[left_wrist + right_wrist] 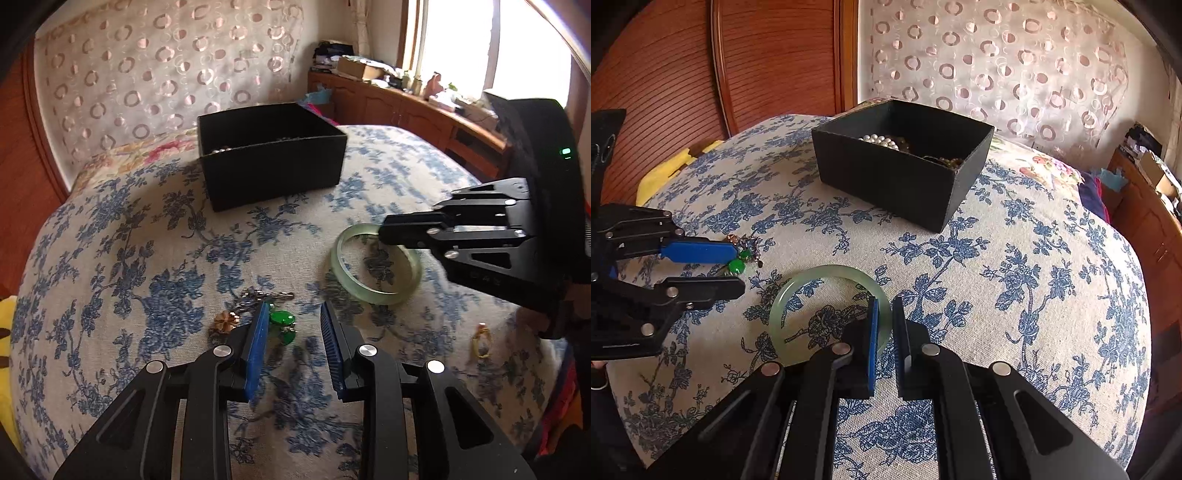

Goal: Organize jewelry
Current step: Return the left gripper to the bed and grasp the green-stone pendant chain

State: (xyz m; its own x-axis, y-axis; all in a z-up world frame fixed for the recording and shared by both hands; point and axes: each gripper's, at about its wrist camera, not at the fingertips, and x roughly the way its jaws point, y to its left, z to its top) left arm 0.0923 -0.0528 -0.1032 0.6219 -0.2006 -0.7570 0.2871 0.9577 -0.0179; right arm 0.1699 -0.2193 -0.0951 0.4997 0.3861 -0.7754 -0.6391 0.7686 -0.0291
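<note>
Right claw point(884, 314) straddles the near rim of the bangle point(798, 291), jaws narrowly apart, not yet clamped; the bangle lies flat on the bed point(1015, 258). Left claw point(295, 325), open and empty, brackets the green pendant point(281, 318). Beyond, the box point(886, 184) holds pearls point(881, 141) and other jewelry.

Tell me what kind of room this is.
Probably a bedroom at home: a bed with a blue floral cover, a patterned curtain, and cluttered wooden cabinets below a window.
</note>
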